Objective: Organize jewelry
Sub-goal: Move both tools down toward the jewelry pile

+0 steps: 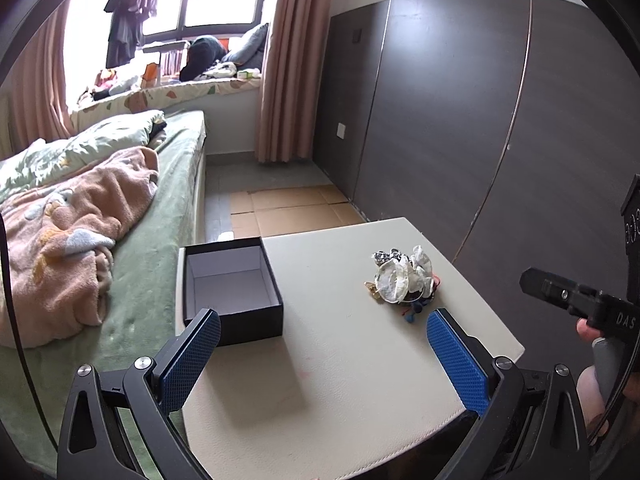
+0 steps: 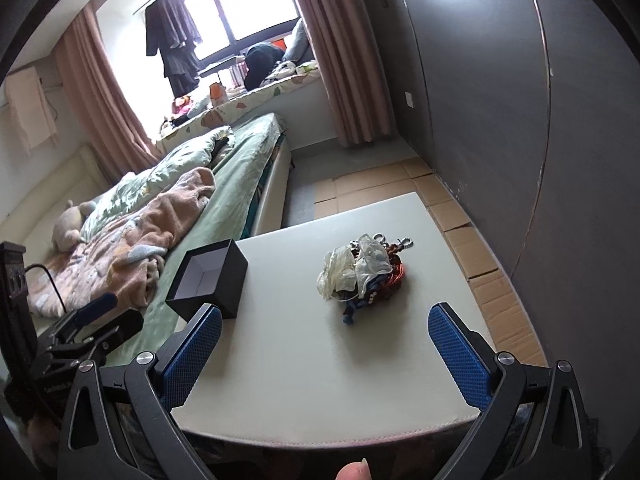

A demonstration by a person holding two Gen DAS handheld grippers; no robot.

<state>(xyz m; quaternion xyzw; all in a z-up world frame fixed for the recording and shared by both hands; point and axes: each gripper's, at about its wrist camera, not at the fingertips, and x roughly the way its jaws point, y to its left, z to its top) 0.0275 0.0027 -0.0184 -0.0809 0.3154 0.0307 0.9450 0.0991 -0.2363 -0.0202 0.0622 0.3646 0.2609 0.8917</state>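
**Both grippers held spread above a cream table with an open box and a jewelry heap**

A bed (image 1: 152, 240) with green sheets and a pink blanket (image 1: 68, 236) is seen along the left side of the table, and a dark panelled wall (image 1: 460, 120) rises to the right, with flattened cardboard (image 1: 288, 208) laid on the floor strip between them. The cream table (image 1: 340, 360) is largely bare across its near half, so open room is left in front of both tools. A black box (image 1: 232, 292), lidless and empty, is set at the table's left edge against the bed. The jewelry pile (image 1: 404, 280), a tangle of beads, cords and pale wrappings, is found right of centre, well apart from the box and inside the far right edge. The left gripper (image 1: 324, 356) is held wide apart over the near table, nothing between its blue pads. The right gripper (image 2: 324, 356) is likewise spread and empty, the pile lying ahead between its fingers. A fingertip (image 2: 354, 472) is glimpsed at the bottom of the right view.
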